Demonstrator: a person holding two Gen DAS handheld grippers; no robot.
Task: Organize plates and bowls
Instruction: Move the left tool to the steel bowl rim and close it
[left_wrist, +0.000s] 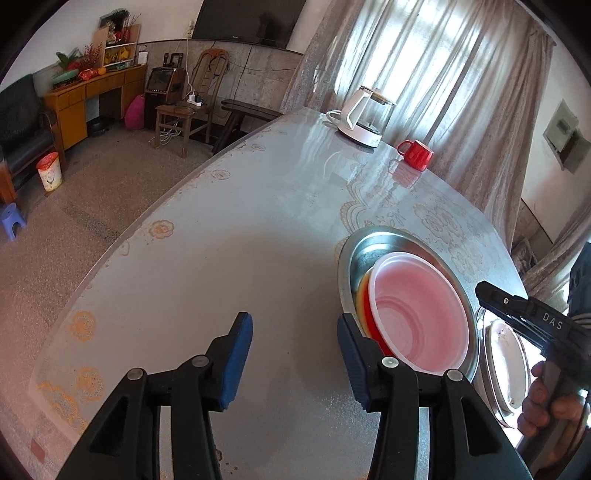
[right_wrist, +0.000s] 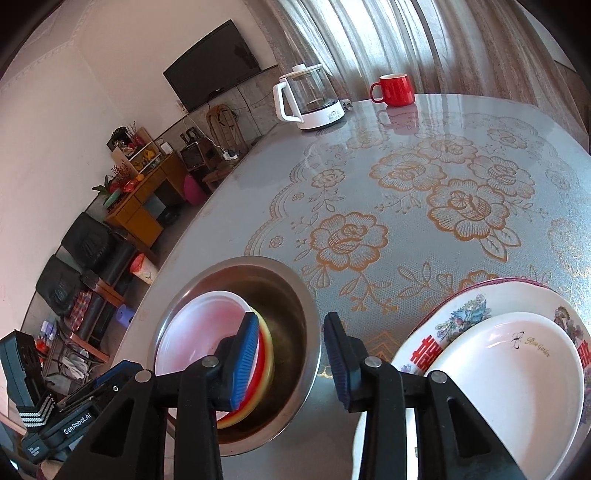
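A steel bowl (left_wrist: 345, 258) sits on the table with nested plastic bowls in it: a pale pink one (left_wrist: 417, 317) on top of red and yellow ones. My left gripper (left_wrist: 295, 363) hovers open just left of it, with only bare table between its blue pads. In the right wrist view my right gripper (right_wrist: 291, 363) is open above the steel bowl's (right_wrist: 295, 291) right rim, its left pad over the plastic bowls (right_wrist: 199, 332) and nothing pressed. To its right a white dish (right_wrist: 509, 376) lies on a flowered plate (right_wrist: 465, 314).
A white and glass kettle (right_wrist: 310, 99) and a red mug (right_wrist: 393, 88) stand at the table's far side by the curtain. The table edge (left_wrist: 147, 225) curves along the left, with floor, chairs and a desk beyond. A hand (left_wrist: 539, 398) holds the right gripper.
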